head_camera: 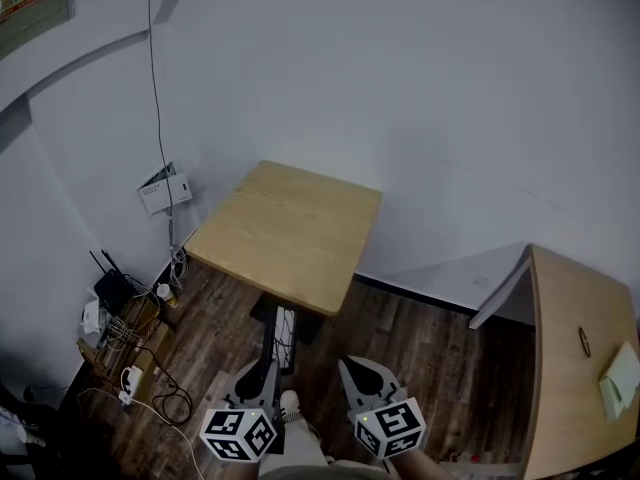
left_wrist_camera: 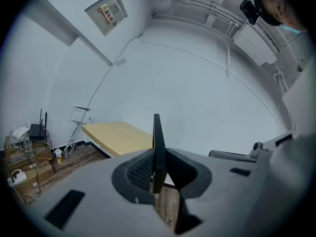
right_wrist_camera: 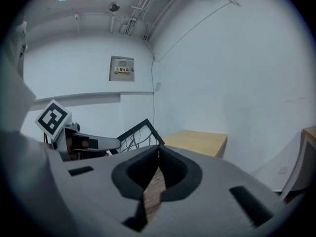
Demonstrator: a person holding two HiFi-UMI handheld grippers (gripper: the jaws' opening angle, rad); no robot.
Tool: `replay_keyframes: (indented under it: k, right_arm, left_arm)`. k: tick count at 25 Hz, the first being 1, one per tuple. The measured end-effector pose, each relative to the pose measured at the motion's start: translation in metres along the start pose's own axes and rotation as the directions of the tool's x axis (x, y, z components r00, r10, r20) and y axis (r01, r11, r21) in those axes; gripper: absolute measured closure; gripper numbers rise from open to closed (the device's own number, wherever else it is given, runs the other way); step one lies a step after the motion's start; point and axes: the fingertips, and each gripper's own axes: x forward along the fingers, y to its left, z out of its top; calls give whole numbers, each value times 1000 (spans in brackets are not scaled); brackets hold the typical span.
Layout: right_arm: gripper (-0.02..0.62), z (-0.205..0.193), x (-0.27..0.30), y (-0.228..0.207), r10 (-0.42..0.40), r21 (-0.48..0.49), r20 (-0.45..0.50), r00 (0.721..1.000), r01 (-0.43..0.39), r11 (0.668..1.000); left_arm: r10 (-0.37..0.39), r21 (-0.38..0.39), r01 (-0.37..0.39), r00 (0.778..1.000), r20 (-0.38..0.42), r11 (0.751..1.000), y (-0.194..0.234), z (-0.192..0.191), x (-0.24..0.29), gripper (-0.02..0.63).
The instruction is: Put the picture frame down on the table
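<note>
A black picture frame (left_wrist_camera: 156,147) stands edge-on between the jaws of my left gripper (left_wrist_camera: 157,155), which is shut on it. In the right gripper view the picture frame (right_wrist_camera: 134,135) shows tilted, sticking up from the left gripper (right_wrist_camera: 84,143). From the head, the left gripper (head_camera: 262,370) and the picture frame (head_camera: 284,334) hang low over the wood floor, in front of the light wooden table (head_camera: 290,230). My right gripper (head_camera: 356,368) is beside it, its jaws shut on nothing (right_wrist_camera: 158,151). The tabletop is bare.
A second wooden table (head_camera: 575,348) with a green pad (head_camera: 621,378) stands at the right. A low shelf with a router (head_camera: 110,290) and loose cables (head_camera: 150,388) sits by the left wall. A shoe (head_camera: 290,404) shows between the grippers.
</note>
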Motion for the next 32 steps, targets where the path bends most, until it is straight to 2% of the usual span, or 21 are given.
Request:
replay_keyframes:
  k: [4, 14, 24, 32]
  right_arm:
    - [595, 12, 32, -21, -11, -8, 9, 1000, 11, 1000]
    - [595, 44, 120, -57, -33, 0, 5, 999, 33, 999]
    - [595, 69, 196, -82, -70, 11, 18, 997, 70, 997]
    - [595, 75, 247, -91, -90, 9, 20, 996, 90, 996]
  left_arm:
    - [-8, 2, 8, 1000, 12, 1000, 12, 16, 35, 541]
    - [-25, -6, 25, 1000, -17, 1000, 54, 51, 114, 541]
    - [-62, -5, 62, 997, -35, 998, 97, 84, 182, 541]
    - [-85, 0, 85, 995, -51, 996, 129, 99, 224, 541]
